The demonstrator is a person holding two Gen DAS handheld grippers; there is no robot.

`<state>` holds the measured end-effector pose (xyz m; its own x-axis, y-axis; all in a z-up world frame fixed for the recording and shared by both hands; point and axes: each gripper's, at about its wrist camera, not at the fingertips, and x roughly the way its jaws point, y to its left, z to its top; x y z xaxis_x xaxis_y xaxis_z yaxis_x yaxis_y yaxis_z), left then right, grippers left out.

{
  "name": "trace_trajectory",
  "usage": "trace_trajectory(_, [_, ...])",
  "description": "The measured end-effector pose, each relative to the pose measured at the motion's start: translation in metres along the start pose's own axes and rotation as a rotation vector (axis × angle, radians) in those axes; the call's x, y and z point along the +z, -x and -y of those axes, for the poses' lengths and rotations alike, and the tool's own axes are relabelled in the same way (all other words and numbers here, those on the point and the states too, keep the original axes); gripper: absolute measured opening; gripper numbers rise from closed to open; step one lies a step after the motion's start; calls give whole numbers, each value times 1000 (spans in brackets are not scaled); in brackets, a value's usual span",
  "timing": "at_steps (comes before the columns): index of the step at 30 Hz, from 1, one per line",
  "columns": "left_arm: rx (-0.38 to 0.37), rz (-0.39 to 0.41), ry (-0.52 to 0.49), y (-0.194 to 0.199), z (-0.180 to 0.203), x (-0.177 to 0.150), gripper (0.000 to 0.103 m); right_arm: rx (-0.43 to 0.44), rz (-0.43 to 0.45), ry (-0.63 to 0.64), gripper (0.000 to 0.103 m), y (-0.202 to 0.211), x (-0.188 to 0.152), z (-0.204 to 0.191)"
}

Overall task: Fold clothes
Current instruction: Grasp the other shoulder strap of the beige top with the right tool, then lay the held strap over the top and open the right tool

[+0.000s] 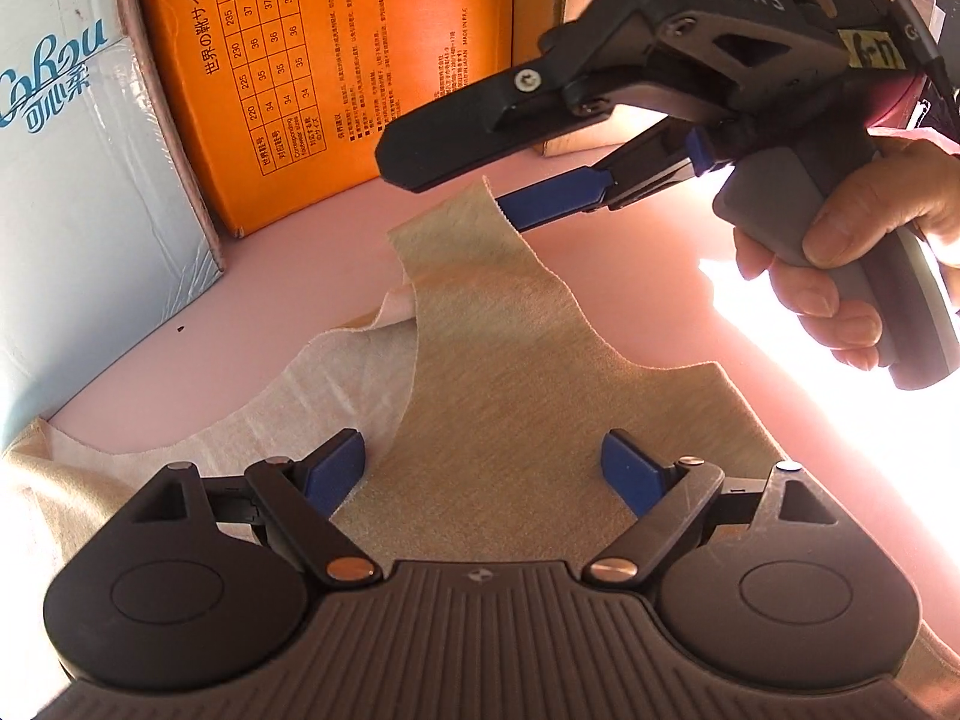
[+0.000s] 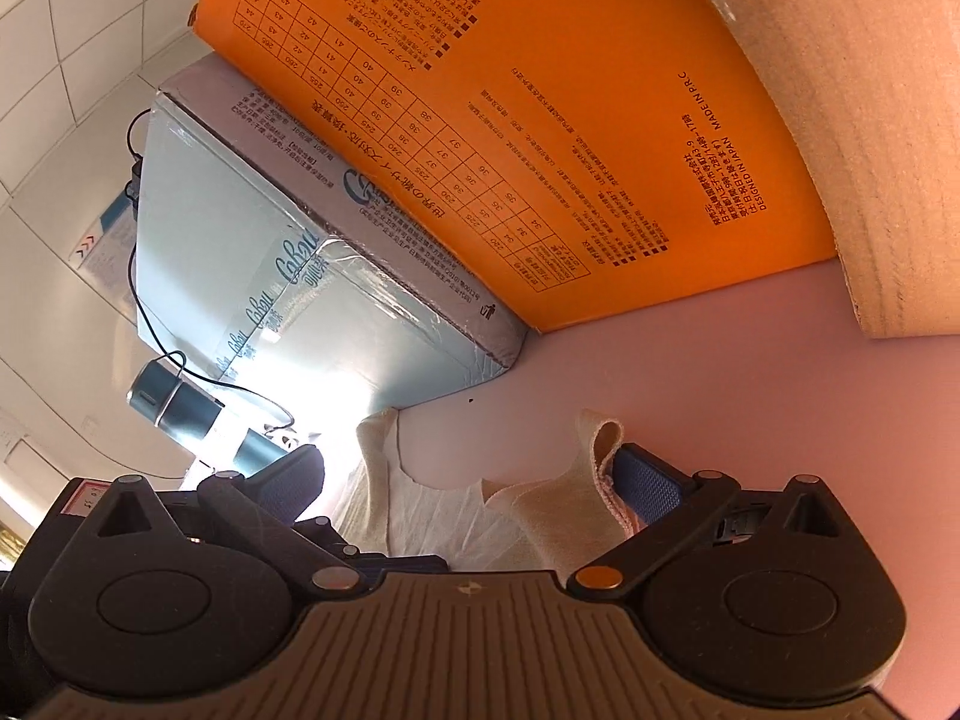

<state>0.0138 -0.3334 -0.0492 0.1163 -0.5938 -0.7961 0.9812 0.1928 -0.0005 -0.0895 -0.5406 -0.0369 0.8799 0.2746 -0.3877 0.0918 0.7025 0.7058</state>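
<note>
On the pink table (image 1: 630, 300):
Boxes: orange cardboard box (image 1: 336, 60), pale blue wrapped carton (image 1: 78, 180), contents unseen.
Garment: beige knit top (image 1: 510, 420), soft, curved edges.
Left gripper (image 1: 483, 471): released.
Right gripper (image 2: 474, 477): released, strap beside its pad.

Pink tabletop (image 1: 288, 276) under beige garment (image 1: 510, 420), boxes (image 1: 360, 60)

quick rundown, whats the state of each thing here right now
beige garment: lying on the pink table, one strap raised
left tongs: open above the garment, gripping nothing
right tongs: open, raised strap between them, one blue pad against it
orange box: closed, standing on the table
blue pack: sealed, beside the orange box
</note>
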Motion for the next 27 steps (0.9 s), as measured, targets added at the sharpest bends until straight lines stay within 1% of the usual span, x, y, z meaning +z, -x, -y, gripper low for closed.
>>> trace_trajectory(3, [5, 1, 2, -2, -2, 1, 88, -18, -4, 9, 103, 7, -8, -4])
trace_trajectory(7, [19, -1, 10, -9, -7, 6, 95, -32, -22, 15, 103, 13, -17, -4])
trace_trajectory(10, [19, -1, 11, -11, -10, 8, 95, -38, -39, -12, 103, 9, -19, 3])
trace_trajectory(14, [19, -1, 11, -17, -6, 8, 95, -46, 7, -56, 103, 7, -16, 11])
trace_trajectory(16, [20, 0, 11, -19, -5, 8, 96, -25, 26, -82, 103, 6, -15, 13])
trace_trajectory(19, [1, 5, -21, 2, 26, -6, 96, 32, 31, -87, 103, 4, -12, 12])
trace_trajectory(20, [0, 5, -22, 3, 30, -6, 97, 43, 27, -84, 103, 2, -11, 11])
trace_trajectory(22, [3, 4, -21, 1, 35, -6, 100, 42, 16, -74, 103, -4, -9, 10])
trace_trajectory(27, [4, 2, -20, -2, 50, -4, 102, 33, 15, -41, 103, -15, -3, 8])
